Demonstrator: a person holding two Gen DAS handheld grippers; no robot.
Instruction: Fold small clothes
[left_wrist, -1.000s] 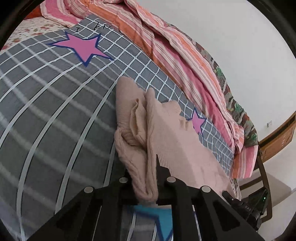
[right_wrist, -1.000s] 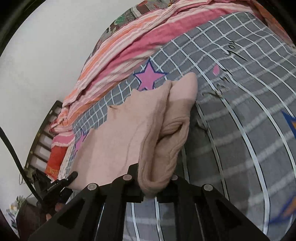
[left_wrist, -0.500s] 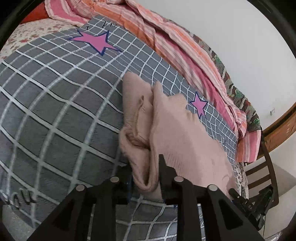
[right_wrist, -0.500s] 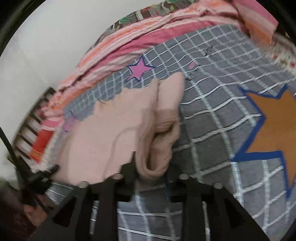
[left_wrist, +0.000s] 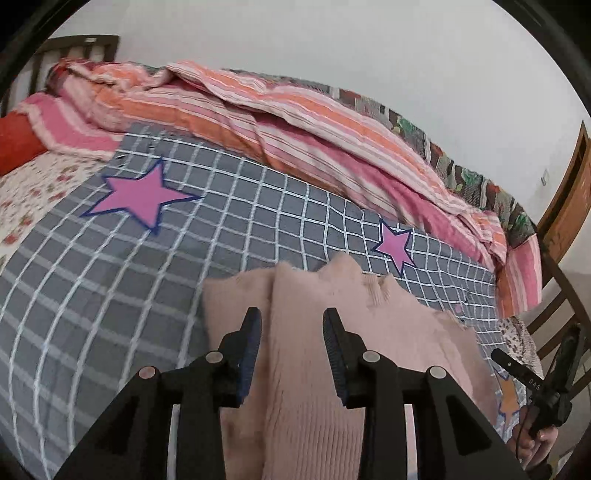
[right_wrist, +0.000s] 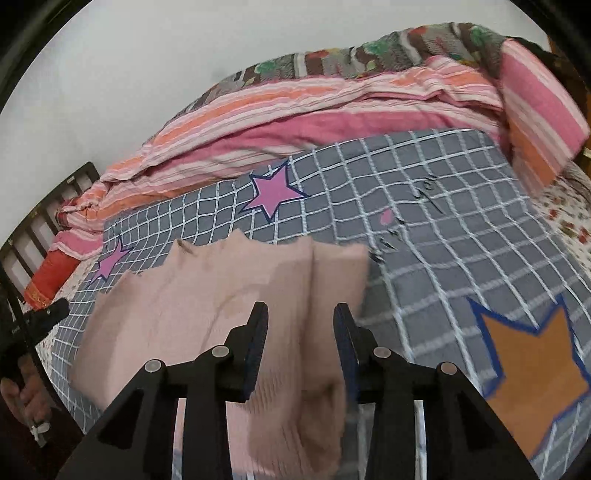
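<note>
Two grippers, left gripper (left_wrist: 291, 326) and right gripper (right_wrist: 300, 321), stand partly open, jaws just released, empty. The pink garment (left_wrist: 314, 332) lies directly below and ahead on the bed (left_wrist: 110, 280), its long axis spanning from one gripper to the other; neither is nearer.

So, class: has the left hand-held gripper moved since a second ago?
Yes. The left hand-held gripper has lifted and drawn back from the pink star; its jaws have just been opening around the pink garment.
</note>
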